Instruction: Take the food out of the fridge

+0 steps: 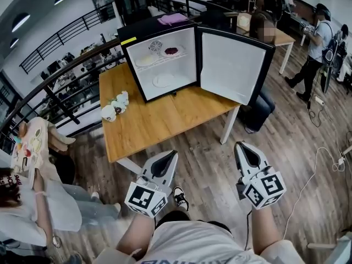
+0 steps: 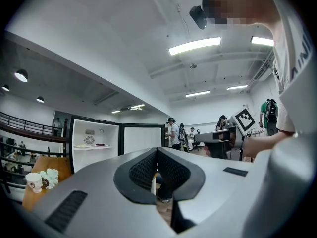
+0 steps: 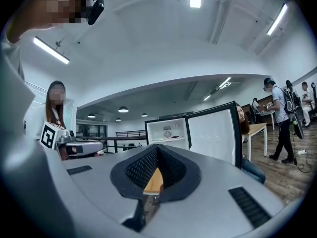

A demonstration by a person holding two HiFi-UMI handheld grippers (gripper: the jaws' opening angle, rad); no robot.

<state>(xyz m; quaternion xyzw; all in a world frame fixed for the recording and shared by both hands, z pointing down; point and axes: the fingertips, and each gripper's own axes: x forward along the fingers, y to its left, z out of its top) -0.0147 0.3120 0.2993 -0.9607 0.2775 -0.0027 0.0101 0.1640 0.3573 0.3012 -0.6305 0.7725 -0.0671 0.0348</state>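
Open mini fridge [image 1: 182, 68] at the far end of the wooden table [image 1: 154, 120], with plates of food [image 1: 146, 60] on its shelf and floor. Left gripper [image 1: 168, 155] and right gripper [image 1: 241, 147] are near, short of the table, jaws closed together, holding nothing.

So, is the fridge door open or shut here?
Open. The door stands swung wide to the right, and plates of food show inside the fridge.

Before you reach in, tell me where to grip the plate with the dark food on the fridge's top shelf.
Probably its front rim, coming level through the open front. The plate lies flat on the shelf, nearest edge facing out, and the door is swung wide aside.
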